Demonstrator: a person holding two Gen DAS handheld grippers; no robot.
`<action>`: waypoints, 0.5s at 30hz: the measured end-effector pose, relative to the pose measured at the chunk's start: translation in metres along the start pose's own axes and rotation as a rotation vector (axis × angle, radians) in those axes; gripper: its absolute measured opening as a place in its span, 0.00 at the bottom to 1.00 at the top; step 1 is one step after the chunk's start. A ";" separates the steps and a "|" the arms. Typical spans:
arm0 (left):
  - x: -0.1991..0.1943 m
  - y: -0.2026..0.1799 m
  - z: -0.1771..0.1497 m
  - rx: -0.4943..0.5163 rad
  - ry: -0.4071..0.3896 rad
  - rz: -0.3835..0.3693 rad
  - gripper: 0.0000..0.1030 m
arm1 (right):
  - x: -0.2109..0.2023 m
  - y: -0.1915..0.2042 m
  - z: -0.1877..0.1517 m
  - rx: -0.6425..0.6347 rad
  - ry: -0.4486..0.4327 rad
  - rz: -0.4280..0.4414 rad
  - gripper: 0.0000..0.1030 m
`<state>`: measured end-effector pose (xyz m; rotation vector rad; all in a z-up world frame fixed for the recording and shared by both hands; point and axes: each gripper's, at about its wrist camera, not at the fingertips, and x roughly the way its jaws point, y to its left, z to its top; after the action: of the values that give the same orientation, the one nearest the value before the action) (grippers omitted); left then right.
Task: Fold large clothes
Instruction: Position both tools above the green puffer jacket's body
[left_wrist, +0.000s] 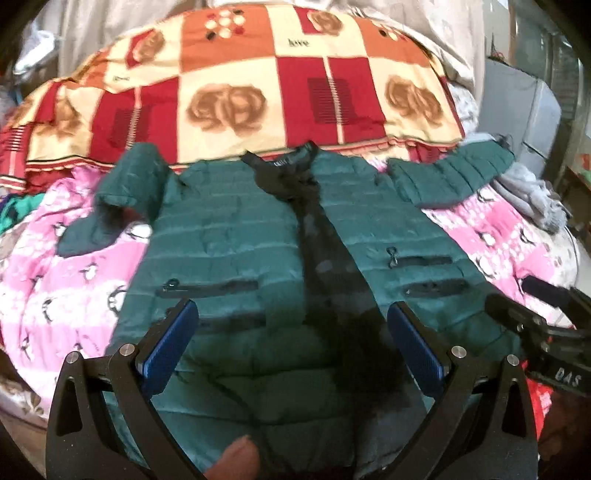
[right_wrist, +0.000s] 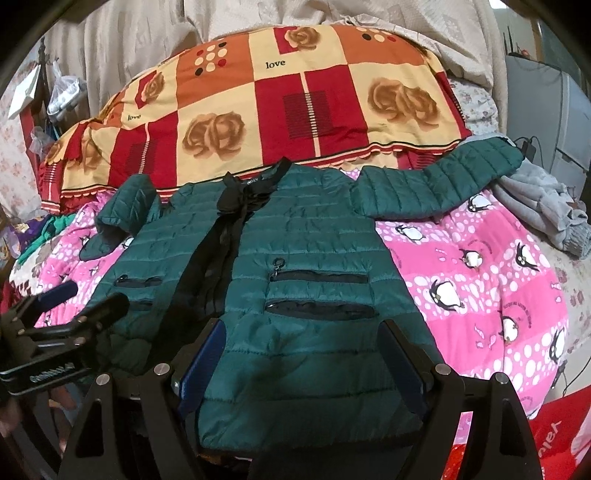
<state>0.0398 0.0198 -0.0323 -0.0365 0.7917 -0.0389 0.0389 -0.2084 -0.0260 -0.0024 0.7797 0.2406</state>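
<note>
A dark green quilted jacket (left_wrist: 229, 236) lies front up on the bed, open down its black lining, collar far, hem near me. It also shows in the right wrist view (right_wrist: 306, 243). Its left sleeve (left_wrist: 125, 184) is bent, its right sleeve (right_wrist: 436, 177) stretches out to the right. My left gripper (left_wrist: 293, 314) is open above the jacket's lower left front, holding nothing. My right gripper (right_wrist: 301, 334) is open above the lower right front near the hem, holding nothing. Each gripper shows in the other's view, the right one (left_wrist: 517, 299) and the left one (right_wrist: 96, 299).
The jacket rests on a pink penguin-print blanket (right_wrist: 472, 280). A red and orange checked quilt (right_wrist: 280, 103) is piled behind it. A grey garment (right_wrist: 543, 210) lies at the right edge. A white curtain (right_wrist: 140, 33) hangs behind and a grey cabinet (right_wrist: 554, 110) stands right.
</note>
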 end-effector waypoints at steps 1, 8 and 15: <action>0.004 0.002 0.001 0.003 0.016 0.013 1.00 | 0.002 0.000 0.001 0.000 0.001 0.000 0.80; 0.023 0.021 0.011 -0.044 0.066 0.016 1.00 | 0.020 -0.006 0.008 0.003 0.022 0.000 0.80; 0.043 0.046 0.023 -0.080 0.083 -0.004 1.00 | 0.027 -0.010 0.014 0.002 0.023 0.002 0.80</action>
<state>0.0876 0.0640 -0.0487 -0.1129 0.8755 -0.0127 0.0695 -0.2108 -0.0354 -0.0027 0.8028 0.2421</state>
